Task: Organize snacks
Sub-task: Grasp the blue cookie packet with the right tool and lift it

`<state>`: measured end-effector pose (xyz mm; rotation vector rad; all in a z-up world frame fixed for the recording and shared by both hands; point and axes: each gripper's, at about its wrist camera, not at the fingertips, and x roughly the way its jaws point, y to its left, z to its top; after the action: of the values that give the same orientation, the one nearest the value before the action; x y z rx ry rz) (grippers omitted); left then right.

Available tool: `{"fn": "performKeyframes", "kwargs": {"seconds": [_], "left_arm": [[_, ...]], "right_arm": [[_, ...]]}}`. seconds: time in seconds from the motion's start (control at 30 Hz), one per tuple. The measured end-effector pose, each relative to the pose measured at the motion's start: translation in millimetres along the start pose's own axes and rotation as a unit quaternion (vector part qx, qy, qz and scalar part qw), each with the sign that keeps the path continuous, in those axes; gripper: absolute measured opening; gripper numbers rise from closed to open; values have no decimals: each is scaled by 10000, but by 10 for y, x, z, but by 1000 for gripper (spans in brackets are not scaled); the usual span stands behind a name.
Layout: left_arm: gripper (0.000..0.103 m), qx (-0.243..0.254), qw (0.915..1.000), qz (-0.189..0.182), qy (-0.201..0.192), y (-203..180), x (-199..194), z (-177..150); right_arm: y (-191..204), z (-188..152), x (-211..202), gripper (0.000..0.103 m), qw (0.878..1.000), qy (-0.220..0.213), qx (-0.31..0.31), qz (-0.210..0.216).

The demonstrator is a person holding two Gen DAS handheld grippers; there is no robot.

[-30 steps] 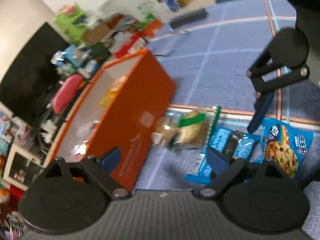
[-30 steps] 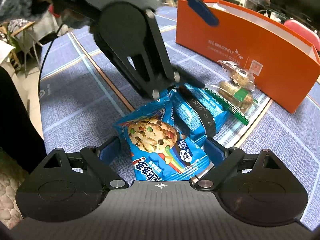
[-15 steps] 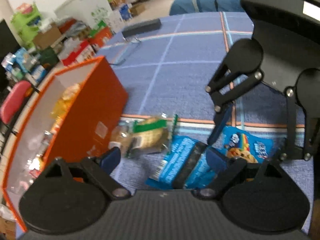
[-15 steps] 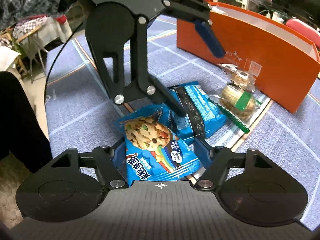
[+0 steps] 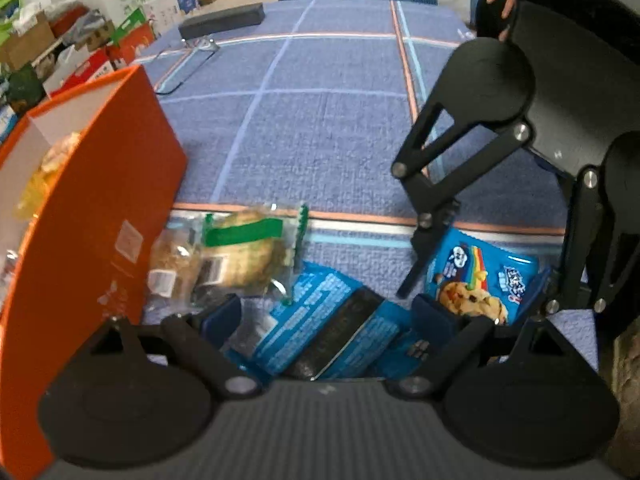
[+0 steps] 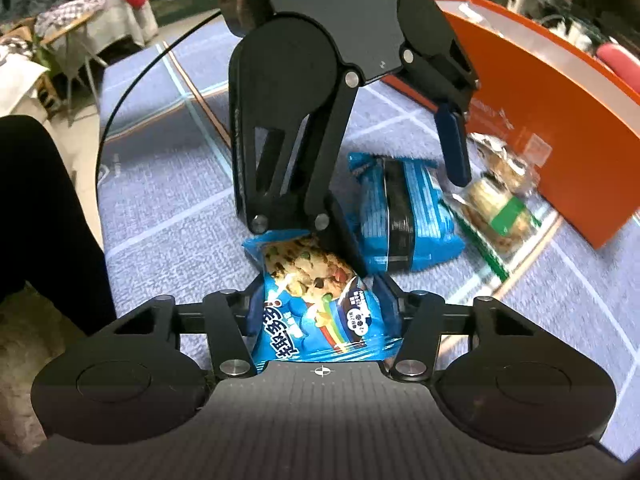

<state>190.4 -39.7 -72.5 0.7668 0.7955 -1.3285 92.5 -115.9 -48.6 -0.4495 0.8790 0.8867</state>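
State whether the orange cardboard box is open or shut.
Open. The orange cardboard box has no lid over it, and the left wrist view looks past its rim onto yellow packets lying inside.

Wrapped snacks (image 5: pixel 328 332) lie beside the box (image 5: pixel 100 216).

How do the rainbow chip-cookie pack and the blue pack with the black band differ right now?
The chip-cookie pack sits between the right gripper fingers, whose jaws have just been closing on it; the black-band pack lies free on the cloth between the open left gripper fingers. The chip-cookie pack shows a cookie picture and a rainbow; the black-band pack shows mostly print. Both are blue wrappers outside the orange box.
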Motion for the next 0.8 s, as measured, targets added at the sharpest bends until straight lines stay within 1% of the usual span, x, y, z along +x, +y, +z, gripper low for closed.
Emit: {"fn": "performKeyframes", "kwargs": {"seconds": [0.07,0.17,0.23,0.3,0.33,0.43,0.5,0.53,0.6,0.7,0.8], "left_arm": [[93,52,9999,-137,-87,-14,29,-19],[93,157,9996,-229,-57,-84,75,-38],[90,90,9995,-311,-74,-120,66,-61],[84,39,9992,-380,-80,-141,51,-68],[83,32,9994,-346,-77,-161,31,-76],[84,193,9997,-23,-113,-233,-23,-111],[86,374,9990,177,-166,-288,-68,-154],[86,452,9986,199,-189,-302,-91,-183],[88,487,9984,165,-213,-278,-119,-231],[93,616,9978,54,-226,-264,-138,-287],[94,701,9973,-73,-211,-264,-182,-309]], "right_arm": [[16,-32,-36,39,9998,35,189,28],[67,-84,-100,37,9993,87,347,123],[113,-122,-122,37,9991,90,394,142],[148,-142,-136,36,9987,94,478,123],[150,-140,-155,36,9986,96,511,105],[200,-168,-174,36,9981,70,604,4],[238,-190,-189,37,9980,60,628,-29],[247,-199,-195,37,9979,61,635,-57],[231,-231,-226,37,9975,54,709,-50],[164,-255,-256,37,9963,62,859,44],[147,-264,-255,37,9964,85,841,100]]}}
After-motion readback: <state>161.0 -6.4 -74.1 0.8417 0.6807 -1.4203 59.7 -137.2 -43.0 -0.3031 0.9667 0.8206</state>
